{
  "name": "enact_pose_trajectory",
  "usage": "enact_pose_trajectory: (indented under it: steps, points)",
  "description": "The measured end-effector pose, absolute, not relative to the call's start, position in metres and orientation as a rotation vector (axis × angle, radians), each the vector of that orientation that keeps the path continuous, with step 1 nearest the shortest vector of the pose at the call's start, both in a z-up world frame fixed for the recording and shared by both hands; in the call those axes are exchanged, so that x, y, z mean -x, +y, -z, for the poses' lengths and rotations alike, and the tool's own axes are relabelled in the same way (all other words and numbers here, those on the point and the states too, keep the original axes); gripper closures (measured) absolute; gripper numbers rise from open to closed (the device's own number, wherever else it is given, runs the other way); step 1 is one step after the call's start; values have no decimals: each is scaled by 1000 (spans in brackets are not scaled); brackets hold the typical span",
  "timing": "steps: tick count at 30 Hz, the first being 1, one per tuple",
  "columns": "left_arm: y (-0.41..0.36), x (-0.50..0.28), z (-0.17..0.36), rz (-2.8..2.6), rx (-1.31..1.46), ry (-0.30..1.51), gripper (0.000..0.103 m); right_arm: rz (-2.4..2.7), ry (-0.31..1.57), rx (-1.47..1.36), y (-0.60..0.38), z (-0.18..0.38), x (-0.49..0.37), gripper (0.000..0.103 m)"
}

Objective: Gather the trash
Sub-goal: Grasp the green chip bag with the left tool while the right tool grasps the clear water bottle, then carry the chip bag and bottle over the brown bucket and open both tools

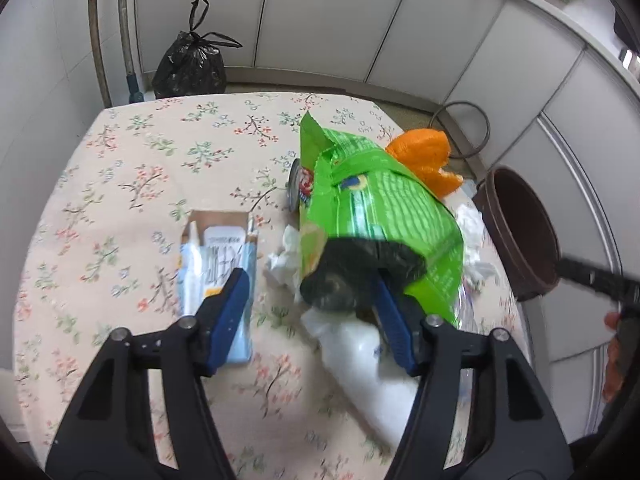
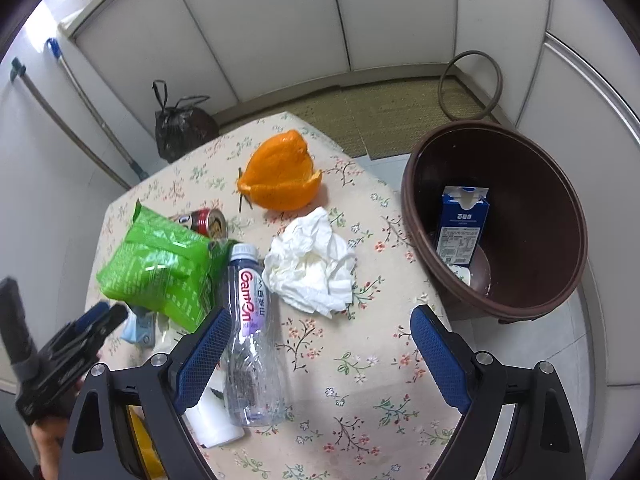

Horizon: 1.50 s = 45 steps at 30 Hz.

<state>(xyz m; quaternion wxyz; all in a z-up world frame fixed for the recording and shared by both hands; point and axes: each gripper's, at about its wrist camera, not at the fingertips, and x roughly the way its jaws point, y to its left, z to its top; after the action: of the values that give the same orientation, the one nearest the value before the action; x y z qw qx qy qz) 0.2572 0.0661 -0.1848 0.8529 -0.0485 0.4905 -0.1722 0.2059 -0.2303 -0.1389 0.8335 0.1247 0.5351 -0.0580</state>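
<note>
Left tongs [image 1: 312,300] part-open, nothing gripped, low centre over floral worktop [image 1: 140,168]; green snack bag [image 1: 376,204] just beyond right finger. Right tongs [image 2: 320,344] wide, empty, above clear plastic bottle [image 2: 250,336] and crumpled tissue [image 2: 312,260]. Orange peel [image 2: 280,172] upper centre. Brown bin [image 2: 560,208] right, milk carton [image 2: 462,224] inside.

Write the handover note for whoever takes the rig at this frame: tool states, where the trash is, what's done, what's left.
Left tool: open above the blue-and-white carton and white bottle, nothing gripped; a dark blurred object sits at its right finger.
Right tool: open, empty, above the clear water bottle.
Done: one blue carton is already in the brown bin beside the table.
Left on the floral tablecloth: green snack bag, can, orange peel, crumpled tissue, water bottle, white bottle, blue-and-white carton.
</note>
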Motion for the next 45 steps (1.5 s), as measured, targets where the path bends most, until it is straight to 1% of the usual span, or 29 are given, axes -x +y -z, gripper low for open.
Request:
enact_pose_trajectory:
  steps: [1,2,4,5,6,7,9,14,21,30,31,33,35,36,39,45]
  points:
    - [66,-260,187,366,121,1029,40,118,1141,-254,-227,141,-206,11]
    - [65,-263,189,371,145,1027,43,113,1149,-246,-225,143,-207,11]
    - [63,-267,192,388,180,1033,55,95,1172,-240,-219,150,-207,11]
    - [61,-268,194,396,194,1040,70,85,1186,-241,-216,153,-208,11]
    - [58,-269,196,394,200,1048,88,73,1200,-242,-213,157,-208,11]
    - [57,-270,196,387,203,1052,95,66,1213,-241,-210,160,-209,11]
    - [58,-267,191,373,213,1033,98,53,1232,-232,-205,166,-209,11]
    - [66,-258,169,370,241,974,102,26,1270,-230,-193,176,-211,11]
    - [92,-239,130,276,239,883,102,-15,1350,-279,-175,199,-213,11]
    - [125,-223,116,214,244,849,102,-5,1399,-270,-159,220,-219,11]
    - [126,-221,114,212,240,845,102,-3,1411,-275,-159,224,-220,13]
    - [128,-218,111,210,233,839,102,-4,1439,-294,-160,234,-220,21]
    - [128,-215,107,208,227,830,102,-21,1467,-324,-161,243,-219,40]
    - [129,-213,105,209,227,826,102,-36,1475,-345,-163,245,-220,45]
    - [129,-209,99,207,217,810,102,-44,1456,-368,-168,240,-218,45]
    - [123,-199,87,211,185,780,102,-103,1361,-340,-174,198,-207,46]
